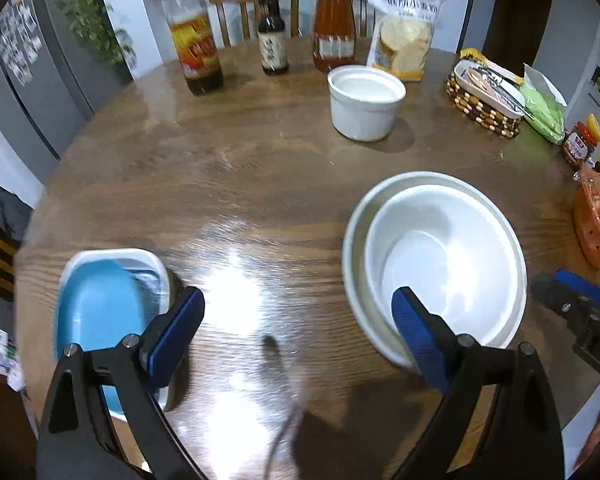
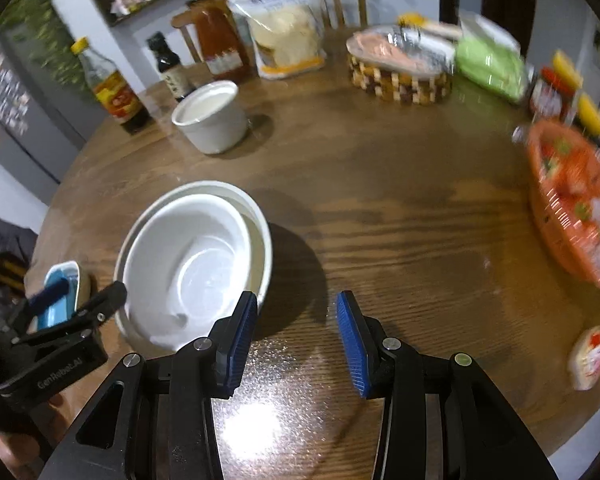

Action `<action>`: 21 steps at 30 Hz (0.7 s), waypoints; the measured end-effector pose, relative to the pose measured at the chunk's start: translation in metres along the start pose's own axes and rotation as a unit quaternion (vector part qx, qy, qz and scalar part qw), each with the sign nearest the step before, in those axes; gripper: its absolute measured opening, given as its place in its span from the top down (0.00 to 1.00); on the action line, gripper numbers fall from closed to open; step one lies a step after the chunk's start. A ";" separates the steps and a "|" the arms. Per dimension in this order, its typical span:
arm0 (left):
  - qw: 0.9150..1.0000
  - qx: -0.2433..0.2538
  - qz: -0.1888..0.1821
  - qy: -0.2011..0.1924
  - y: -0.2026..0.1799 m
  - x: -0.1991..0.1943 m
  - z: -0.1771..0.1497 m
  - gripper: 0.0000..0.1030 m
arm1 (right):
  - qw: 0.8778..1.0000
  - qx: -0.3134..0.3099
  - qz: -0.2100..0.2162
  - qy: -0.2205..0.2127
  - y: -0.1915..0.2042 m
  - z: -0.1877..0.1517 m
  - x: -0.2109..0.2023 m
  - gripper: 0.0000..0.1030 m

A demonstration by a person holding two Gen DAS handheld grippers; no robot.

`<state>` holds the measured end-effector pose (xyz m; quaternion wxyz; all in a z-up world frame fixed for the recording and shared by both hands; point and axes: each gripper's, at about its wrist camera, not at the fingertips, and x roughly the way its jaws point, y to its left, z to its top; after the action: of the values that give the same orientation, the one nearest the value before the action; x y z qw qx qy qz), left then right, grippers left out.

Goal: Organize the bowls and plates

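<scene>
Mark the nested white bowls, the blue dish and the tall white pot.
nested white bowls (image 1: 440, 252): left wrist view, inner bowl's floor
blue dish (image 1: 96, 304): left wrist view, blue inner surface
tall white pot (image 2: 220, 126): right wrist view, outer wall

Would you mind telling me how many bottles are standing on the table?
3, all along the far edge: a tall yellow-capped bottle on the left, a small dark bottle beside it, and an orange-red bottle next to the snack bag. Others may be hidden.

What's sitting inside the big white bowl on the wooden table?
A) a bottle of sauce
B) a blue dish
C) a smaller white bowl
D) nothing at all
C: a smaller white bowl is nested inside the big white bowl; the blue dish lies apart in a white tray.
</scene>
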<state>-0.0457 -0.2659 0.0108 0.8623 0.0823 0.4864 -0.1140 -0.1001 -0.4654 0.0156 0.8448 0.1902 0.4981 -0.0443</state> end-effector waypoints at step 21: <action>0.998 -0.019 -0.044 0.037 0.019 0.028 0.009 0.81 | 0.994 -0.025 0.103 0.038 0.056 0.016 0.032 0.84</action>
<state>-0.0189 -0.2533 -0.0078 0.8394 0.0490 0.5230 -0.1394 -0.0559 -0.4157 0.0111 0.8297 0.2210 0.5088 0.0624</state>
